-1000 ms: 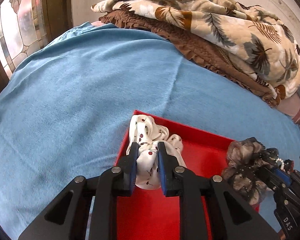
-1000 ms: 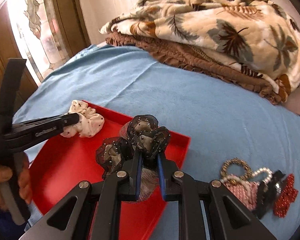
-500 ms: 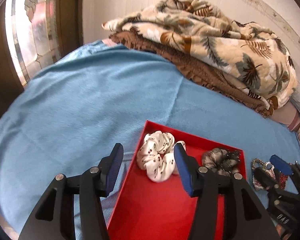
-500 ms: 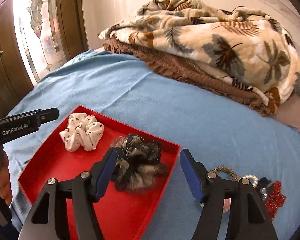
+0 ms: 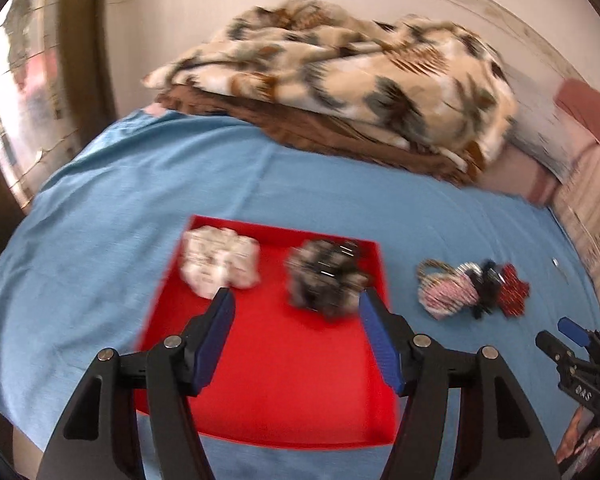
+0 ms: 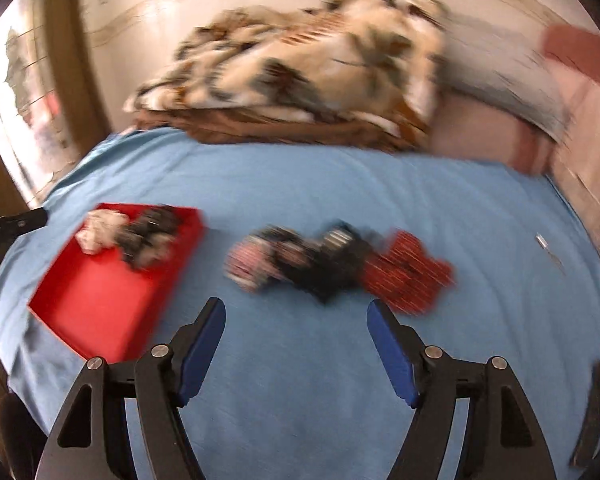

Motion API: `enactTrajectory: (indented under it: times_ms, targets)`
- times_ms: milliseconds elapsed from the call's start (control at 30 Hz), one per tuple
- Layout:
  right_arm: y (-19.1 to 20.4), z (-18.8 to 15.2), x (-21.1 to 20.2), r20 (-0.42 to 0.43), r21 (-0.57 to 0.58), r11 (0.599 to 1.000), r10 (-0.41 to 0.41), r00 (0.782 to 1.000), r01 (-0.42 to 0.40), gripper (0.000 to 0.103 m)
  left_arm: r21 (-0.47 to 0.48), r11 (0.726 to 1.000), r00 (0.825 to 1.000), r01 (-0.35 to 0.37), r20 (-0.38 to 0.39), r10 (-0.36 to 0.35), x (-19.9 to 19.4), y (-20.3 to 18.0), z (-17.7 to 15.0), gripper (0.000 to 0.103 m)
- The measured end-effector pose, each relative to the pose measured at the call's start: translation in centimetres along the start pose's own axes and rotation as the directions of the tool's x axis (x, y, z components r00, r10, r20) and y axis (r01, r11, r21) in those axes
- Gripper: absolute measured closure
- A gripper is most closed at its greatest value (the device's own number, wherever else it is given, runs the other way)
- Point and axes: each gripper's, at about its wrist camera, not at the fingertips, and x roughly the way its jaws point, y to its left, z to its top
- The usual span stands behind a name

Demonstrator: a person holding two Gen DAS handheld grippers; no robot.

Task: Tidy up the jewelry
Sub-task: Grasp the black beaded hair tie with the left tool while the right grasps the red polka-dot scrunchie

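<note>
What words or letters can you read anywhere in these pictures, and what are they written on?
"DAS": small white letters on the black body of the right gripper, seen at the edge of the left wrist view; smeared, so this reading is unsure.

A faint white mark on the black left gripper, at the edge of the right wrist view, is too blurred to read.

Nothing is written on the red rectangular tray or the blue bed sheet.
</note>
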Motion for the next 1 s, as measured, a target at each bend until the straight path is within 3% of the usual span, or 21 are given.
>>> enactTrajectory:
  times_ms: [167, 400, 633, 767, 967, 1000]
  targets:
    - [-5.4, -1.5, -0.1, -0.014, 0.088, 0.995, -0.047, 0.999, 0.048, 0.025, 0.099, 0.994, 0.998, 0.053, -0.035, -0.05, 1.3, -5.7, -1.3, 0.04]
    - [-8.4, -1.5, 1.8, -0.014, 0.14, 0.989, -0.043, 0.999, 0.044, 0.025, 0.245, 0.96, 0.989, 0.137, -0.089, -0.118, 4.5, -13.6, -2.0, 0.04]
    - [-10.3, 0.3, 5.4, -0.018, 0.186, 0.982, -0.016, 1.0, 0.019, 0.025, 0.179, 0.952, 0.961, 0.248, -0.169, -0.218, 9.2, -17.1, -0.6, 0.044]
    - [-11.4, 1.6, 7.9, -0.029, 0.217, 0.976, -0.009, 1.0, 0.015, 0.025, 0.136, 0.95, 0.944, 0.28, -0.22, -0.246, 11.7, -17.9, -0.1, 0.066]
    - [-12.9, 2.6, 11.4, -0.061, 0.298, 0.955, 0.032, 0.998, -0.013, 0.025, 0.104, 0.947, 0.926, 0.305, -0.263, -0.269, 14.6, -18.9, 0.3, 0.07]
    - [-13.0, 2.6, 11.7, -0.066, 0.305, 0.952, 0.042, 0.997, -0.02, 0.028, 0.101, 0.947, 0.925, 0.305, -0.27, -0.269, 15.0, -19.1, 0.2, 0.083]
